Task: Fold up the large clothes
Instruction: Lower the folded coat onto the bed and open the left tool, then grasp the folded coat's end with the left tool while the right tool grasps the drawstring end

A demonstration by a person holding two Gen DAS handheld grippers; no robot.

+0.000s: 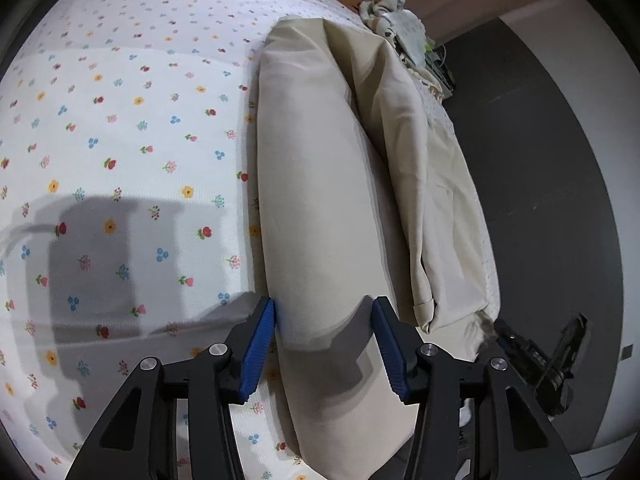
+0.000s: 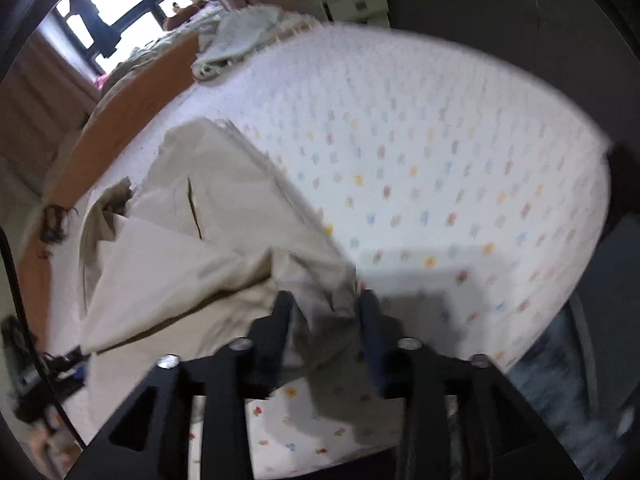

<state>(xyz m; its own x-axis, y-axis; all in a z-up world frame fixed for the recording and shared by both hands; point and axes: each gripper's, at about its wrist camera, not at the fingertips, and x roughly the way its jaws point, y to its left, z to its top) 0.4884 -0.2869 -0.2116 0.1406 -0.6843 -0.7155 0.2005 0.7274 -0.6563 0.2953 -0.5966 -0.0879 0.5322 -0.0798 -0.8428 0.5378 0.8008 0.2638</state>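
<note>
On the flower-print bed (image 1: 120, 140) the beige garment (image 1: 320, 200) is laid lengthwise, partly folded. It is straddled by the left tongs (image 1: 323, 346), spread wide. A bunched edge appears pinched by the right tongs (image 2: 323, 320), though blur leaves this uncertain. Carrying that edge across seems next.

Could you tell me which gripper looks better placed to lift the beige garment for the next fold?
Probably the left gripper: its open blue pads straddle the long beige cloth garment on the flower-print white sheet. The right gripper also straddles cloth, but that view is blurred.
</note>
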